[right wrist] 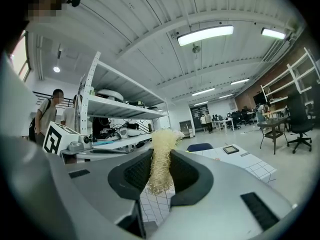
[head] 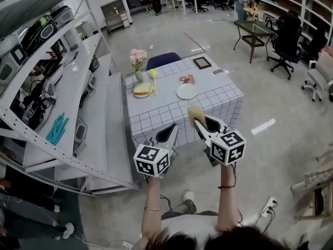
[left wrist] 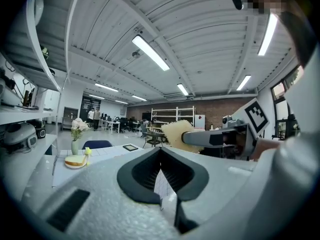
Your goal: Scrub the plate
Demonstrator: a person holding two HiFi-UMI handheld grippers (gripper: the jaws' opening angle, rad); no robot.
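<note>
Holding my two tools up in the air, I stand on the floor at the near edge of the surface (head: 166, 111). My right hand-held gripper (right wrist: 161, 156) is squeezed on a yellow, stringy scrubber (head: 195, 113). The scrubber sticks up out of the jaws. My left hand-held gripper (left wrist: 160, 151) is just beside the right one. Its jaws are pressed together at the tips and nothing is in them. Both tools are over the near edge of the surface and touch nothing on it.

The surface has a white cloth with thin squares on it. The plate (head: 186, 91) is white and round. It lies flat near the middle of the surface, a bit toward the right edge, well apart from my scrubber. A small brown thing (head: 186, 79) lies just behind the plate; I cannot tell what it is. Some bread (head: 143, 90) sits by the left edge. Pink flowers (head: 138, 59) stand in a vase near the far left corner. A dark picture frame (head: 202, 62) lies by the far edge. A blue chair (head: 162, 60) stands behind that edge.
</note>
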